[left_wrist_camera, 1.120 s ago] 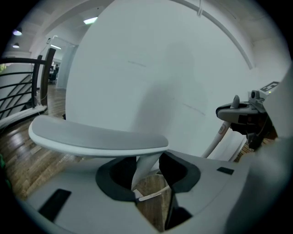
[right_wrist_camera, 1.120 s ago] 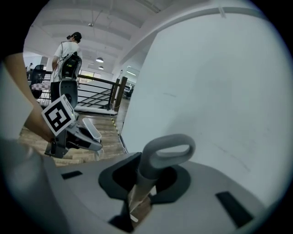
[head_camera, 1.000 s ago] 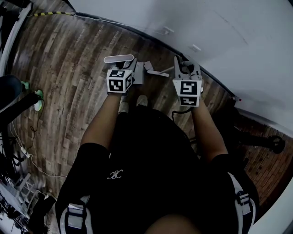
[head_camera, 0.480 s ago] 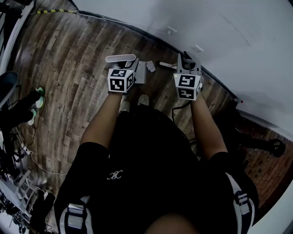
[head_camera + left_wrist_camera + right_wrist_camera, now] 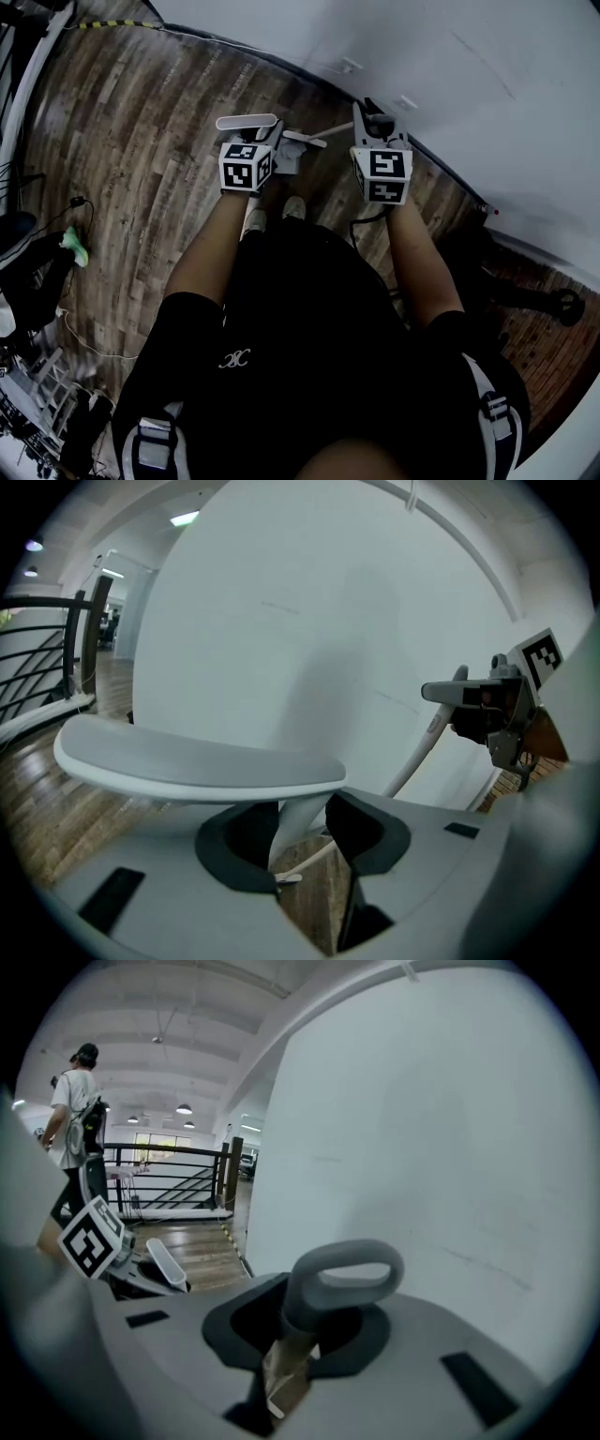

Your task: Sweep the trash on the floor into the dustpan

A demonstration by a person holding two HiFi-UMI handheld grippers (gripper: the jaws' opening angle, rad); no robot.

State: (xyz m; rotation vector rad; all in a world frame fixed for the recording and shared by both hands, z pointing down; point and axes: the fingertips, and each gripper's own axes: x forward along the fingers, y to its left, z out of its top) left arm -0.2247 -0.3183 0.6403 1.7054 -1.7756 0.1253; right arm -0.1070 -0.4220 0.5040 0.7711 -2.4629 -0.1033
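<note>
Left gripper (image 5: 302,838) clamped on the smooth pale stem under a flat, rounded bar handle (image 5: 197,761). Right gripper (image 5: 295,1335) grasps a matte grey loop handle (image 5: 342,1274) — over a grained plank floor (image 5: 141,141).

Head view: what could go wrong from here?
1. The right gripper clamps the loop-topped handle just under its loop, so the far end may swing loosely.
2. It stands close to the left gripper and its flat-topped handle, near the wall: they may clash.
3. No trash shows in any view.
</note>
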